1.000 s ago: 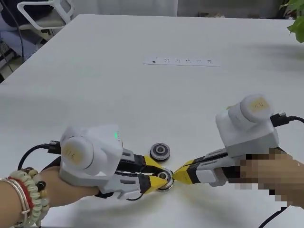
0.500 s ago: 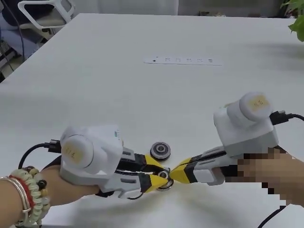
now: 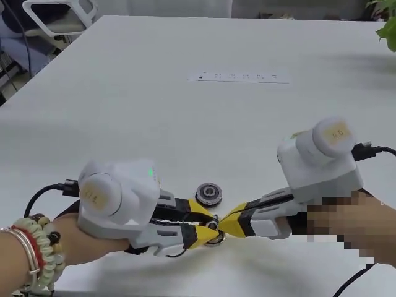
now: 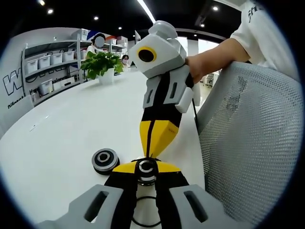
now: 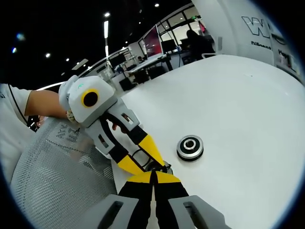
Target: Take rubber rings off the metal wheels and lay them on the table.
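Note:
A small metal wheel (image 3: pixel 214 236) with a black rubber ring sits at the table's near edge, and my left gripper (image 3: pixel 207 229) is shut on it from the left. In the left gripper view the wheel (image 4: pixel 147 168) shows between the yellow jaws (image 4: pixel 147 172). My right gripper (image 3: pixel 224 226) comes in from the right, its jaws shut with the tips pinched at the wheel's rim (image 5: pixel 164 168). A second wheel (image 3: pixel 208 193) with its black ring on lies flat just behind, apart from both grippers. A thin black loop (image 4: pixel 144 217) lies under the left gripper.
A row of sockets (image 3: pixel 238 78) is set into the white table (image 3: pixel 154 111) farther back. A white chair (image 3: pixel 59 18) stands at the far left and a plant (image 3: pixel 387 28) at the far right. A grey mesh chair back (image 4: pixel 248 143) is close behind the near edge.
Both grippers stay at the same wheel in the same grips. Only the head camera has shifted slightly.

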{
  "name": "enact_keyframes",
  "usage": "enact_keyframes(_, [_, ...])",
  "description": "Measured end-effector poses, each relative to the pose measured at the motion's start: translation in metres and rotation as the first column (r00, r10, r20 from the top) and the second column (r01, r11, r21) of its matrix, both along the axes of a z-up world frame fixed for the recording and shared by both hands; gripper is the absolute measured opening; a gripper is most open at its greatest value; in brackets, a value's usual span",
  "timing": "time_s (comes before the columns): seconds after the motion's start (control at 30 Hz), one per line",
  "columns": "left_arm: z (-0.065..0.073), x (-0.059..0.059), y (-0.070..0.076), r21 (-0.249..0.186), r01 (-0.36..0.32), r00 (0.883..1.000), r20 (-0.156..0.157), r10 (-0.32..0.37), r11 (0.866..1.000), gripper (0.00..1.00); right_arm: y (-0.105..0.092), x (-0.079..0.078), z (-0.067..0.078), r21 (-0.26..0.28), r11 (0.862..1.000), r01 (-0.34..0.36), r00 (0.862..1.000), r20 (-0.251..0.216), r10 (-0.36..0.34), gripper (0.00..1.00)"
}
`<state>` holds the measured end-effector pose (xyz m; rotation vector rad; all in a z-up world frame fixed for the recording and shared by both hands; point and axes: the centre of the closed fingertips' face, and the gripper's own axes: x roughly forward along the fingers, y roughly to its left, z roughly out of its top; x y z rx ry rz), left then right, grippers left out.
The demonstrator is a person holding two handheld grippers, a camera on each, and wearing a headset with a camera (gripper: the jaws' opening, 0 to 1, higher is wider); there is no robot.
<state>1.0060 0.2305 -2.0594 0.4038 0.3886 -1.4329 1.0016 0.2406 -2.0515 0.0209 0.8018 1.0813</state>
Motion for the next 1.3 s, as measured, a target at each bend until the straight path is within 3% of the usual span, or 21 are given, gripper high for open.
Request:
enact_keyframes(0.03, [0.000, 0.000, 0.000, 0.000, 0.000, 1.000, 0.001, 0.000, 1.000, 0.08, 0.002, -0.001, 0.003, 0.014, 1.000, -0.010, 1.000, -0.002, 0.010, 0.00])
enact_keyframes(0.1, [0.000, 0.000, 0.000, 0.000, -0.001, 1.000, 0.000, 0.001, 1.000, 0.08, 0.000, 0.000, -0.002, -0.038, 0.999, -0.024, 0.999, 0.034, 0.025, 0.00])
enact_keyframes(0.2, [0.000, 0.000, 0.000, 0.001, -0.001, 1.000, -0.001, 0.001, 1.000, 0.08, -0.001, 0.000, -0.002, -0.019, 1.000, -0.008, 1.000, 0.006, 0.008, 0.00])
enact_keyframes(0.37, [0.000, 0.000, 0.000, 0.004, 0.001, 1.000, 0.003, -0.001, 1.000, 0.08, -0.008, 0.003, -0.009, -0.058, 0.998, 0.023, 1.000, -0.005, -0.023, 0.00])
enact_keyframes(0.73, [0.000, 0.000, -0.001, 0.013, -0.002, 1.000, 0.003, 0.002, 1.000, 0.08, -0.011, 0.004, -0.012, -0.066, 0.997, 0.046, 0.998, -0.028, -0.048, 0.00])
enact_keyframes(1.0, [0.000, 0.000, -0.001, 0.044, 0.014, 1.000, 0.017, -0.015, 0.999, 0.08, -0.011, 0.004, -0.012, -0.076, 0.996, 0.041, 0.999, -0.016, -0.043, 0.00])
enact_keyframes(1.3, [0.004, -0.001, 0.000, 0.061, 0.028, 1.000, 0.001, -0.028, 0.998, 0.16, -0.011, 0.005, -0.011, -0.076, 0.996, 0.044, 0.999, -0.011, -0.045, 0.00])
